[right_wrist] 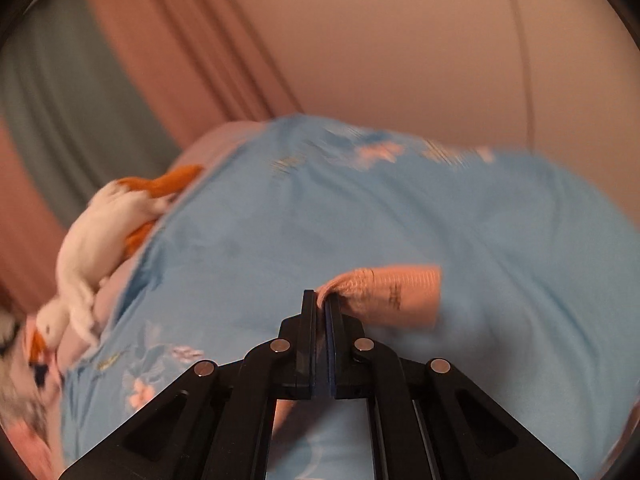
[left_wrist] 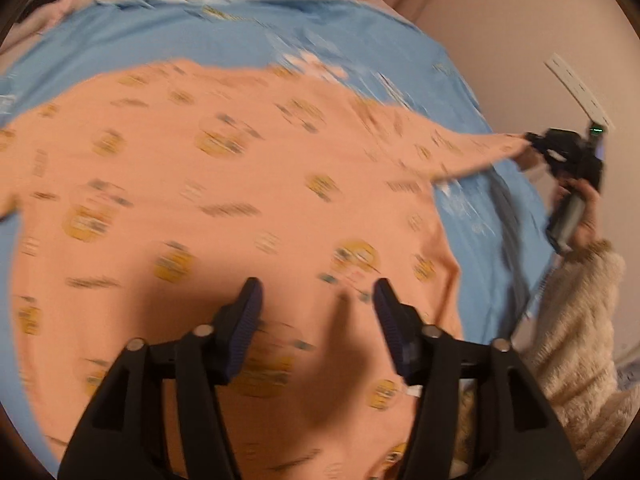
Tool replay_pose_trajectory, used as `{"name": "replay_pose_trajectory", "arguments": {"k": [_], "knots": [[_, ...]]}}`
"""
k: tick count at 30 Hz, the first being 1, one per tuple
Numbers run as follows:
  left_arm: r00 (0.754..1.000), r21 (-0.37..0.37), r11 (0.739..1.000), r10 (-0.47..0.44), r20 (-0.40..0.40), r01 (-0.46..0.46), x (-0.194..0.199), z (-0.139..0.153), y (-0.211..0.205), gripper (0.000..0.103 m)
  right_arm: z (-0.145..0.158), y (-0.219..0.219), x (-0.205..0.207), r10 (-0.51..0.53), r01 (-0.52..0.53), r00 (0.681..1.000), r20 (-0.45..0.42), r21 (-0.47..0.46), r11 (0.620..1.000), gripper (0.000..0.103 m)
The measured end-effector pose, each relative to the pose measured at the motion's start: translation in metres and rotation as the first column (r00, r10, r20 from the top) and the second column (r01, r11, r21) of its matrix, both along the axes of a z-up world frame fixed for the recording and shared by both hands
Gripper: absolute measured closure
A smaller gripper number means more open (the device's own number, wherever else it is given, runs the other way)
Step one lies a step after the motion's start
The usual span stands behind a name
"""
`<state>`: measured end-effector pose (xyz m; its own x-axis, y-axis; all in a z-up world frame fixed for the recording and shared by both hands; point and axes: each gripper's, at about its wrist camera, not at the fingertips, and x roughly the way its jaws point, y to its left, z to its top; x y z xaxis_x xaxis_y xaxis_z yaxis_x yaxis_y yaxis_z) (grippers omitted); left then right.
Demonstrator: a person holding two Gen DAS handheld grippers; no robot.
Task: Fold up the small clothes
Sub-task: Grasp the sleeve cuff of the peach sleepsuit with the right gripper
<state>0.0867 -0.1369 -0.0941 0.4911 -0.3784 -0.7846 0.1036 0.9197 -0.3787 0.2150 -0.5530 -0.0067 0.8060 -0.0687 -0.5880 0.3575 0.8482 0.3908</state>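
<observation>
Peach shirt [left_wrist: 224, 184] cuff [right_wrist: 392, 292] clamped in right tongs [right_wrist: 322, 300]; left tongs [left_wrist: 318, 300] apart above it.

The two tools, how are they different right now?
The left tool is open with nothing between its fingers; the right tool is shut on the shirt's cuff. The left tool hovers above the peach shirt; the right tool pulls its sleeve sideways over the blue bedsheet. Both are black.

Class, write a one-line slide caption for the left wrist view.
Open left tool above a peach printed cotton shirt on blue floral bedding; right tool grips its sleeve cuff.
</observation>
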Motion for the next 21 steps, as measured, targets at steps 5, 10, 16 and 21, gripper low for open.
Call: {"name": "replay_pose_trajectory", "arguments": {"k": [5, 10, 16, 21], "knots": [[0.991, 0.012, 0.992, 0.124, 0.042, -0.125, -0.001, 0.018, 0.042, 0.025, 0.048, 0.061, 0.004, 0.172, -0.161, 0.982, 0.083, -0.131, 0.978, 0.098], [0.971, -0.002, 0.974, 0.228, 0.076, -0.229, -0.007, 0.033, 0.080, 0.022, 0.070, 0.119, 0.007, 0.332, -0.311, 0.938, 0.100, -0.179, 0.933, 0.098], [0.948, 0.000, 0.951, 0.308, 0.078, -0.309, -0.015, 0.040, 0.106, 0.022, 0.071, 0.183, 0.000, 0.482, -0.456, 0.873, 0.071, -0.227, 0.861, 0.098], [0.931, 0.015, 0.934, 0.355, 0.088, -0.358, -0.025, 0.040, 0.125, 0.022, 0.059, 0.239, 0.001, 0.585, -0.565, 0.811, 0.010, -0.247, 0.787, 0.098]]}}
